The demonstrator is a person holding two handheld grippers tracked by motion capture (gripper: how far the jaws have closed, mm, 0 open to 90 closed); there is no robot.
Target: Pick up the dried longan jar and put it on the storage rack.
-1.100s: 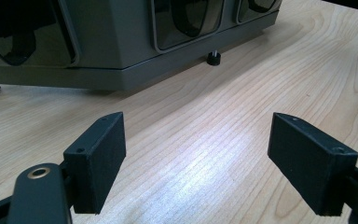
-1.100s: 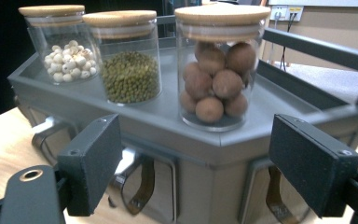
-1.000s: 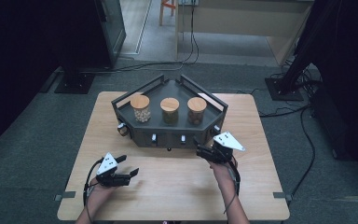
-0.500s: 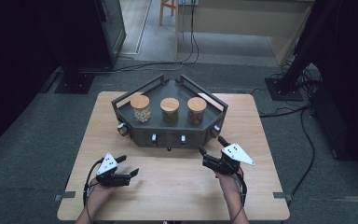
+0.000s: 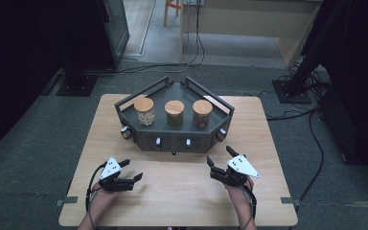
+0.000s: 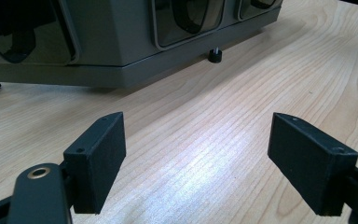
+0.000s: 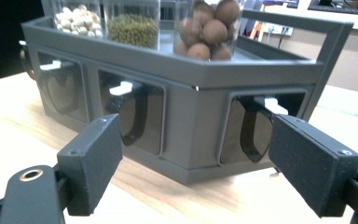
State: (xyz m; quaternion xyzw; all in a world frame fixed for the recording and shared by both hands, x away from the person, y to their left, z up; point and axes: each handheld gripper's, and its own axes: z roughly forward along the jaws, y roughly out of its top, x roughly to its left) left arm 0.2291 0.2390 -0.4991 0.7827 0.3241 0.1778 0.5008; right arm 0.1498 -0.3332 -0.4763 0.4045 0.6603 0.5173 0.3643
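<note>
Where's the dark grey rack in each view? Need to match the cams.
High view: the dark grey rack sits mid-table toward the far edge, with three jars on it.
Left gripper view: top left, its lower front wall close up.
Right gripper view: across the middle, its windowed front wall facing the camera.
Shared landmark: the wooden table under the rack.

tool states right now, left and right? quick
Left tool: open, holding nothing, over the bare table.
Right tool: open, holding nothing, facing the grey rack.
</note>
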